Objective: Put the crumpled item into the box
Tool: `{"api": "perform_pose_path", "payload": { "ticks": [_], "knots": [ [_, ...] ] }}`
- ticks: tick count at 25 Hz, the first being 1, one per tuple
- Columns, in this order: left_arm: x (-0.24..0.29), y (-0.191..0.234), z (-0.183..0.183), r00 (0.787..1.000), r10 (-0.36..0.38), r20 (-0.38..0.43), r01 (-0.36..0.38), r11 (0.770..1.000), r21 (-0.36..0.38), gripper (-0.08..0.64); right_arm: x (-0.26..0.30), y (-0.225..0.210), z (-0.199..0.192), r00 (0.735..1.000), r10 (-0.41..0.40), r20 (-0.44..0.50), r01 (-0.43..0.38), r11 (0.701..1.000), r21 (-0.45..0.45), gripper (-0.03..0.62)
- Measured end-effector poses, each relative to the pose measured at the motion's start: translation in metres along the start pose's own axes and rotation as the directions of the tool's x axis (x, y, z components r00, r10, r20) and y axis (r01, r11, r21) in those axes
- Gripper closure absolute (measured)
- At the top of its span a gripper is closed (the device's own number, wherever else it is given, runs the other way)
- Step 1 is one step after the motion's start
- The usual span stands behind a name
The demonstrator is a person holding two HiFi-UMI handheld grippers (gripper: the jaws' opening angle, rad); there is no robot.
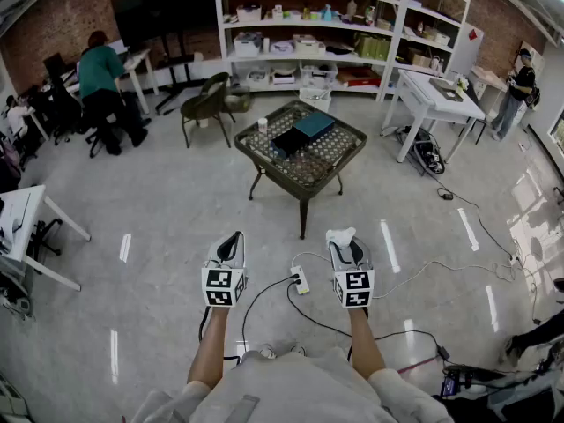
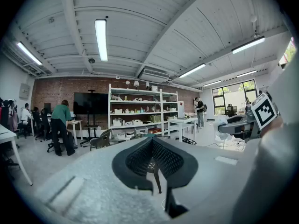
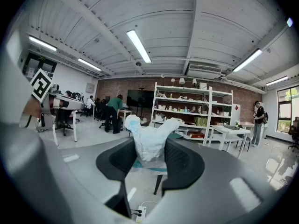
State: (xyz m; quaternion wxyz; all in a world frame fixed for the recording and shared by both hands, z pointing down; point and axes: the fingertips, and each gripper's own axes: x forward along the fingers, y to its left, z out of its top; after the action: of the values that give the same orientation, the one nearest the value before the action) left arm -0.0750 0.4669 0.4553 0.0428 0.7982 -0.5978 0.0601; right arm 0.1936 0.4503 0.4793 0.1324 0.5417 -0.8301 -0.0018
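My right gripper [image 1: 346,241] is shut on a white crumpled item [image 1: 340,234], which sticks up out of the jaws. In the right gripper view the crumpled item [image 3: 149,143] fills the gap between the black pads [image 3: 120,160] and shows a teal edge at its bottom. My left gripper [image 1: 231,239] is shut with nothing in it; in the left gripper view its fingertips [image 2: 151,140] meet. Both grippers hover over the floor, well short of a small dark table [image 1: 261,159]. A black box [image 1: 289,141] and a teal box [image 1: 315,124] lie on that table.
A white power strip [image 1: 300,280] and cables [image 1: 458,267] lie on the floor near my grippers. A green chair [image 1: 207,104] stands left of the table, with shelves [image 1: 335,33] behind it. A white desk [image 1: 436,95] is at the right. People [image 1: 104,91] work at the back left.
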Motion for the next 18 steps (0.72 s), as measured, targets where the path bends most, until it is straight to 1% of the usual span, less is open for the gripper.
{"api": "perform_pose_path", "payload": {
  "ticks": [6,13,18],
  "knots": [
    [0.004,-0.010,-0.003,1.000,0.007,-0.009,-0.007,1.000,-0.001,0.554,0.000,-0.009,-0.002,1.000,0.020,0.016,-0.020,1.000,0.016,0.425],
    [0.014,-0.020,0.000,1.000,0.021,-0.018,-0.020,1.000,0.008,0.554,0.007,-0.020,-0.003,0.999,0.043,0.009,-0.043,0.999,0.010,0.425],
    [0.024,-0.032,-0.008,1.000,0.029,-0.013,-0.028,0.999,0.018,0.554,0.014,-0.026,-0.013,0.997,0.071,0.019,-0.071,0.997,-0.004,0.425]
  ]
}}
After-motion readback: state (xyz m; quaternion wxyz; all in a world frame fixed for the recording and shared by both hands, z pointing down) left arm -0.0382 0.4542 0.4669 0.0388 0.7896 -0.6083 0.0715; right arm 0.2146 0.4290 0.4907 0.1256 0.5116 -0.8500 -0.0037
